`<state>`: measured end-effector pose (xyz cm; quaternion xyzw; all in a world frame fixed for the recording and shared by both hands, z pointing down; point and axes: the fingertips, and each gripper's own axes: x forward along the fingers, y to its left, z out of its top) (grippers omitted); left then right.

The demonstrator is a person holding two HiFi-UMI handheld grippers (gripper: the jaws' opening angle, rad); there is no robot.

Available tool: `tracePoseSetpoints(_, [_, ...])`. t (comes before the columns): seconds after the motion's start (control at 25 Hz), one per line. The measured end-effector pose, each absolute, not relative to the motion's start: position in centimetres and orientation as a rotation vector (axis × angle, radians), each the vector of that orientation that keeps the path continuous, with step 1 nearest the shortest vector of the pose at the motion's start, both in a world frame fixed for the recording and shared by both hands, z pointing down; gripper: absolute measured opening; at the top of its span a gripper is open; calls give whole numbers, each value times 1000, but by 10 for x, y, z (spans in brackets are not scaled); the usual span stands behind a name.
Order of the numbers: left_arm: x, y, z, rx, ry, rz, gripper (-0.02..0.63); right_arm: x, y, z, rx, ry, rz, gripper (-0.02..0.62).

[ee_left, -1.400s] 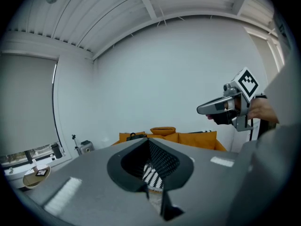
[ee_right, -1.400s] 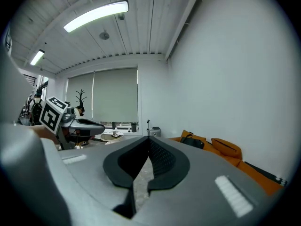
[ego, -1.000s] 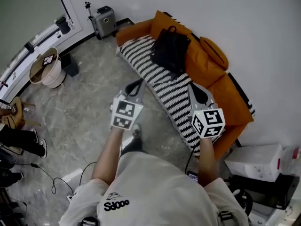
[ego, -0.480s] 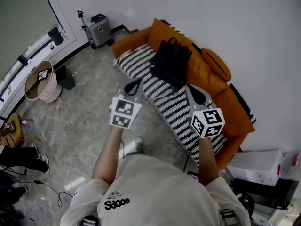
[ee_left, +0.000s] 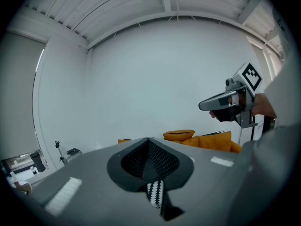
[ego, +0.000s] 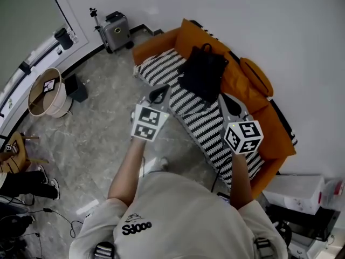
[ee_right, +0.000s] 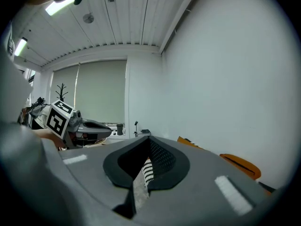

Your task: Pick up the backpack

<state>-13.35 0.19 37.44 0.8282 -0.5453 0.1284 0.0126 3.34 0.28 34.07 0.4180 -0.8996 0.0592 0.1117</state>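
Note:
A black backpack (ego: 203,77) stands on the striped seat of an orange sofa (ego: 259,117), leaning on the orange back cushions. My left gripper (ego: 158,95) hangs shut over the sofa's front edge, short of the backpack and to its left. My right gripper (ego: 230,104) is shut too, over the striped seat just right of the backpack. Neither touches it. In the left gripper view the shut gripper (ee_left: 149,147) hides most of the sofa (ee_left: 202,140); the right gripper view shows its shut gripper (ee_right: 148,147) and an orange cushion (ee_right: 240,165).
A black-and-white striped cover (ego: 197,115) lies over the sofa seat. A grey suitcase (ego: 116,28) stands by the wall at the back left. A round basket (ego: 48,90) and a dark box (ego: 77,88) sit on the marble floor at left. White boxes (ego: 296,190) are at the right.
Both grippers have moved forward toward the sofa; the sofa and backpack now sit closer to them in the head view. Jaws stayed shut.

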Motion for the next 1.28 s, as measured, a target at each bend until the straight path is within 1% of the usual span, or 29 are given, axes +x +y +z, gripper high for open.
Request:
tracePoseSetpoints(0.4, [-163,-30,385,2608,-1621,380,11,-12,-17,345,1245,-2584,121,3])
tracePoseSetpoints(0.64, [-165,-48,397,2602,-1578,382,11,-7,-37,350,1321,-2529,126,3])
tracePoseSetpoints(0.84, [-163,-69,408,2601,-1550,409,12,1,-62,368,1350,-2502,209,3])
tracePoseSetpoints(1.28, [-165,-173,418,2589,-1559,481,11,-1,-173,384,1236,-2554,288,5])
